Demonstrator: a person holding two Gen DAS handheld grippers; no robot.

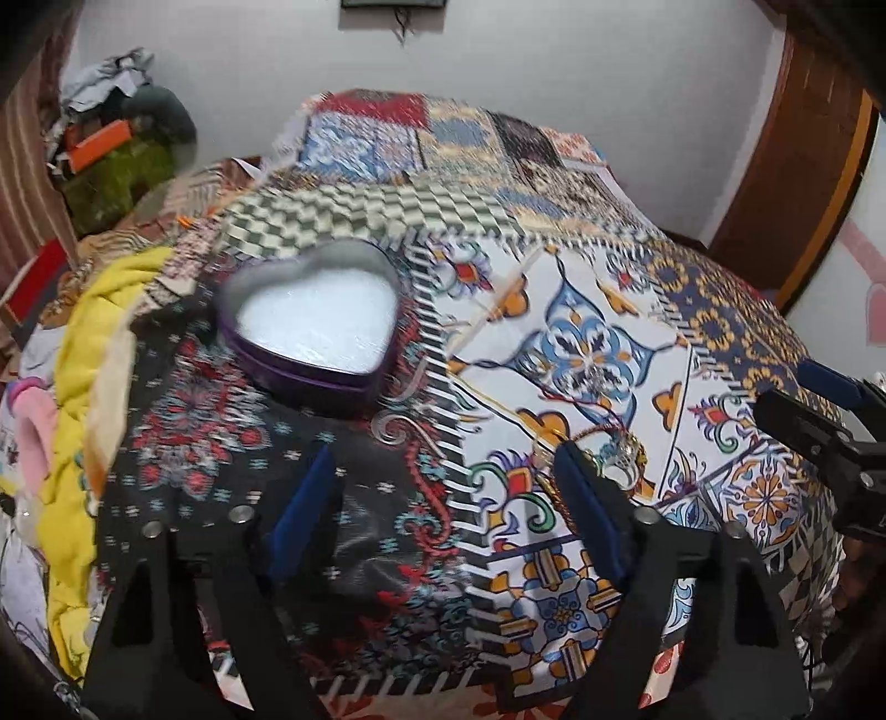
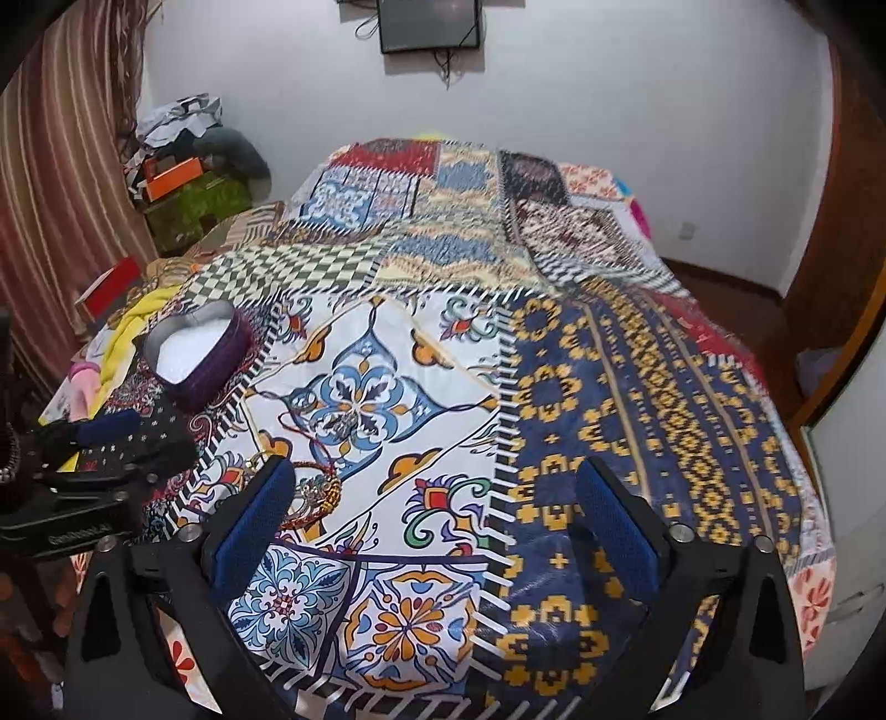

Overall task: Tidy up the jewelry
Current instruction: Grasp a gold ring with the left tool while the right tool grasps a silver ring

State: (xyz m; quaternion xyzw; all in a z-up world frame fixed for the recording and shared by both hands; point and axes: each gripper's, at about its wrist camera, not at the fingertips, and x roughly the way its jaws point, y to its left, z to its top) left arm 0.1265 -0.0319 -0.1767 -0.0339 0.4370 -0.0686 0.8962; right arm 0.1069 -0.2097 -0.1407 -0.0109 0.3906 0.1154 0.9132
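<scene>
The purple heart-shaped tin with white padding (image 1: 310,327) sits lidless on the patchwork bedspread (image 1: 581,310), ready to receive pieces. Both the left tongs (image 1: 443,498) and right tongs (image 2: 437,520) gape empty near the tangled red-thread and gold jewelry (image 2: 318,490), likely for picking it up.

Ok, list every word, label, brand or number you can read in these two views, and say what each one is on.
Left gripper: pale embossed lettering on its black body in the right wrist view, too blurred to read.
Heart-shaped tin: no text visible.
Patchwork bedspread: patterns only, no words.
Orange box on the pile by the wall: no lettering legible.
Wall screen: dark, nothing to read.
Nothing else carries readable text.
</scene>
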